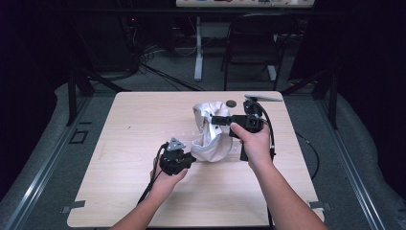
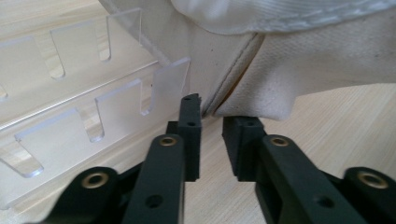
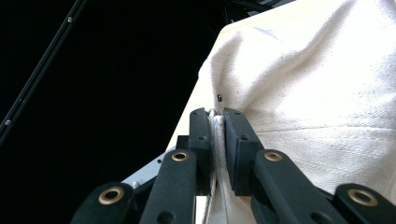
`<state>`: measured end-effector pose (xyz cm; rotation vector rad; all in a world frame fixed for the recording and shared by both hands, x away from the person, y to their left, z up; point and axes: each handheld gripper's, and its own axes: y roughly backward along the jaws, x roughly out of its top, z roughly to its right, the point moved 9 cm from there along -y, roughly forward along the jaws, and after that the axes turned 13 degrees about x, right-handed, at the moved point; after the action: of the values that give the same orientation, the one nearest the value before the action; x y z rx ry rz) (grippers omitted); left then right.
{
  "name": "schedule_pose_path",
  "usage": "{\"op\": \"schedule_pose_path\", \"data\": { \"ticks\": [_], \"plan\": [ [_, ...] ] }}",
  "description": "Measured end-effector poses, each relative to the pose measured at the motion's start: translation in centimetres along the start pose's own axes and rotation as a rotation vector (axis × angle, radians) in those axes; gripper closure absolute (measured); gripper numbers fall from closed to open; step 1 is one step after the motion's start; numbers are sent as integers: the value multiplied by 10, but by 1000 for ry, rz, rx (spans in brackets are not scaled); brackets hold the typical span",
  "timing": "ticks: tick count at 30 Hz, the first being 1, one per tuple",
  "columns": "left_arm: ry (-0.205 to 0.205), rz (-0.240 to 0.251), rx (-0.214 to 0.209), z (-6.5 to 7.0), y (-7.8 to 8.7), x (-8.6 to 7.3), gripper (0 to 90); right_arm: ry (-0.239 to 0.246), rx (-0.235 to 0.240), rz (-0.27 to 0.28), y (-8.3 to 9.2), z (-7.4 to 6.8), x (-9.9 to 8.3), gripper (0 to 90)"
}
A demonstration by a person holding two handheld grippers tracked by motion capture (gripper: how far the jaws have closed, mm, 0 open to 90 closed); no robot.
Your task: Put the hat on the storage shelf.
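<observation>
- Right now the white canvas bag (image 1: 209, 136) sits a little right of the middle of the table (image 1: 119, 158), and both grippers are at it, so the work in hand looks like spreading or lifting the bag by its cloth.
- At the bag's upper right side, the right gripper (image 3: 217, 114) has its jaws nearly closed with a fold of the bag's cloth pinched between them; in the high view it reaches in from the right (image 1: 216, 120).
- At the bag's lower left edge, the left gripper (image 2: 212, 116) has its jaws a small way apart, tips right at a seam of the bag; nothing is clamped yet as far as I can tell.
- To do this well, I judge the left jaws should slide on over the seam edge before closing, so they take the thick hem and not one loose layer.
- Keep the right grip steady and the cloth lightly taut, without yanking.
- Just left of the bag, a clear acrylic rack (image 2: 93, 102) with slots lies on the table; the left gripper should stay off it.
- Beyond the bag, near the table's far edge, sits a small dark round thing (image 1: 231, 103).
- Pale wood-grain tabletop; behind the bag the room is dark, with a black chair (image 1: 253, 43) and cables on the floor.
</observation>
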<state>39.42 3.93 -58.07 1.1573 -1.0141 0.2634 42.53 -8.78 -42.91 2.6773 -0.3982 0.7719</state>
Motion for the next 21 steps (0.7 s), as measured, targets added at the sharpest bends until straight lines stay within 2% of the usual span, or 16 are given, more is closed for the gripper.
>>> {"op": "schedule_pose_path", "data": {
  "ticks": [1, 2, 4, 7, 9, 12, 17, 21],
  "plan": [
    [1, 8, 2, 0, 1, 0, 754, 0, 0, 0, 0, 0, 0, 822],
    [-7, 15, 6, 1, 2, 0, 690, 4, -2, -2, 1, 0, 0, 821],
    [-15, 12, 11, 1, 3, -1, 647, 5, -3, -1, 1, 0, 0, 821],
    [-16, 10, -6, 2, 9, -5, 600, 20, -22, 5, 2, 0, 0, 821],
    [-16, 12, -12, 1, 13, -8, 571, 51, -55, 8, 3, 1, 1, 820],
    [-3, 19, -23, 0, 18, -12, 558, 55, -53, 11, 3, 1, 1, 820],
    [-8, 20, -29, -5, 26, -20, 558, 52, -55, 19, 4, 2, 3, 819],
    [3, 20, -5, -16, 31, -29, 558, 56, -61, 25, 4, 3, 4, 818]
  ]
}}
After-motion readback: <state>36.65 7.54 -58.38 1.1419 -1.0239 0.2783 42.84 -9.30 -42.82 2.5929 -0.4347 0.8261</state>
